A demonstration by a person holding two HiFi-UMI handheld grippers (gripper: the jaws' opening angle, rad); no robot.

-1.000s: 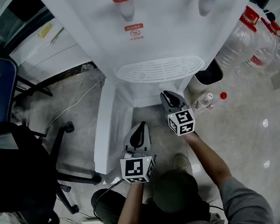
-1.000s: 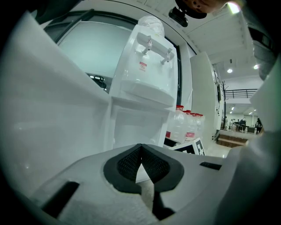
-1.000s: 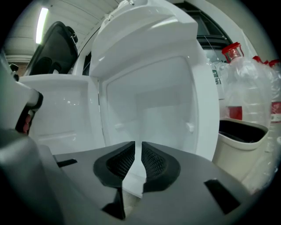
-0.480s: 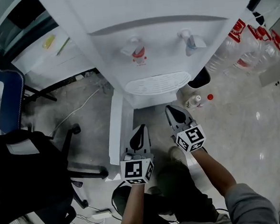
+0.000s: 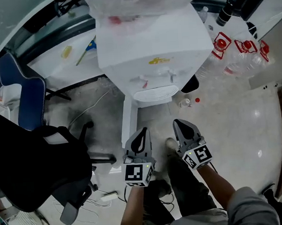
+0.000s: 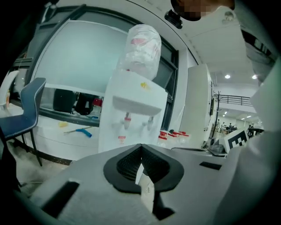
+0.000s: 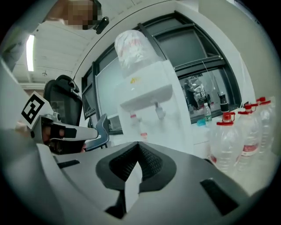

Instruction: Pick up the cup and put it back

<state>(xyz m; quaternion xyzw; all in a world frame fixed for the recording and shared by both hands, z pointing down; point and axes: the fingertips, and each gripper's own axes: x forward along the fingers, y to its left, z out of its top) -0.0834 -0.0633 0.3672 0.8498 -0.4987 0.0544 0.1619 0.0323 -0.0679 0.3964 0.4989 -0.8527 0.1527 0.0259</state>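
I see no cup in any view. A white water dispenser [image 5: 150, 41] with a bagged bottle on top stands ahead of me, its two taps over the drip tray [image 5: 154, 95]. My left gripper [image 5: 141, 132] and right gripper [image 5: 180, 123] are held side by side in the air in front of it, well short of the taps. Both point at the dispenser [image 6: 131, 118]. The left gripper [image 6: 141, 146] has its jaws together with nothing between them. The right gripper [image 7: 138, 144] is shut and empty too, facing the dispenser [image 7: 147, 101].
A blue chair [image 5: 24, 93] and a black office chair [image 5: 34, 165] stand at the left. Several large red-capped water bottles [image 5: 233, 55] lie right of the dispenser. A small bottle [image 5: 187, 102] sits on the floor by its base. Cables trail near my feet.
Both grippers have risen with the head camera, so the dispenser now looks smaller and farther. Its top and the bagged bottle have come into view.
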